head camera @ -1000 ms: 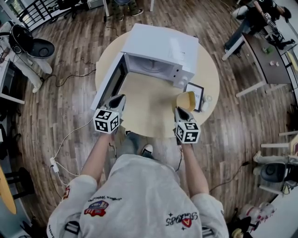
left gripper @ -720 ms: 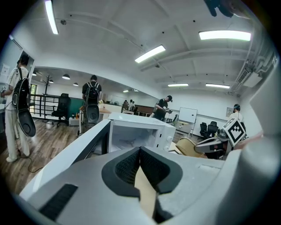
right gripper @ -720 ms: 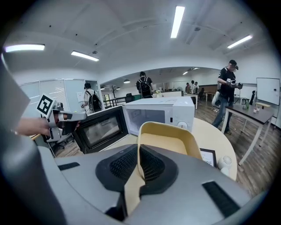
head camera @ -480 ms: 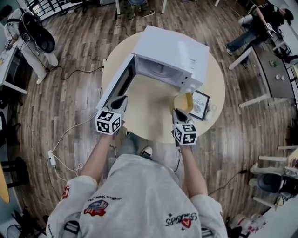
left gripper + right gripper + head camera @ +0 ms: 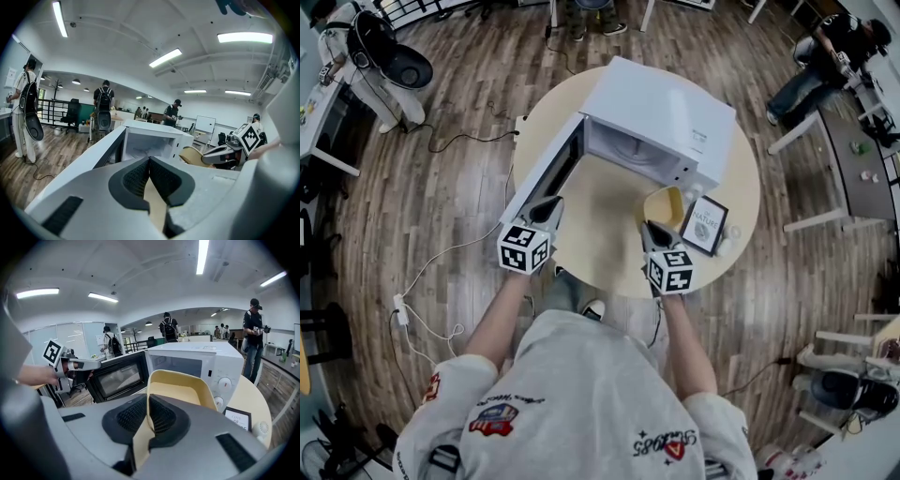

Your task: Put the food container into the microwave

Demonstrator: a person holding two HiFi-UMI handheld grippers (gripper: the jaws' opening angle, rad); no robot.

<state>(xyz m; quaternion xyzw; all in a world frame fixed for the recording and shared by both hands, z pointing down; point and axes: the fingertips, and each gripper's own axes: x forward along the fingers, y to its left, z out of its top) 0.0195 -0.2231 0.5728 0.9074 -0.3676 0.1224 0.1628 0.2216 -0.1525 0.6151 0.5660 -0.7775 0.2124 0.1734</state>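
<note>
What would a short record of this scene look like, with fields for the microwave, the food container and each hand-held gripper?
microwave: white, on round table, door open
food container: beige, in front of microwave, not yet inside
right hand-held gripper: shut on food container rim
left hand-held gripper: shut, empty, near open door

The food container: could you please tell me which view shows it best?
The right gripper view: the container fills the centre, rim clamped in the right gripper. The head view shows it small, from above; the left gripper view only a sliver.
</note>
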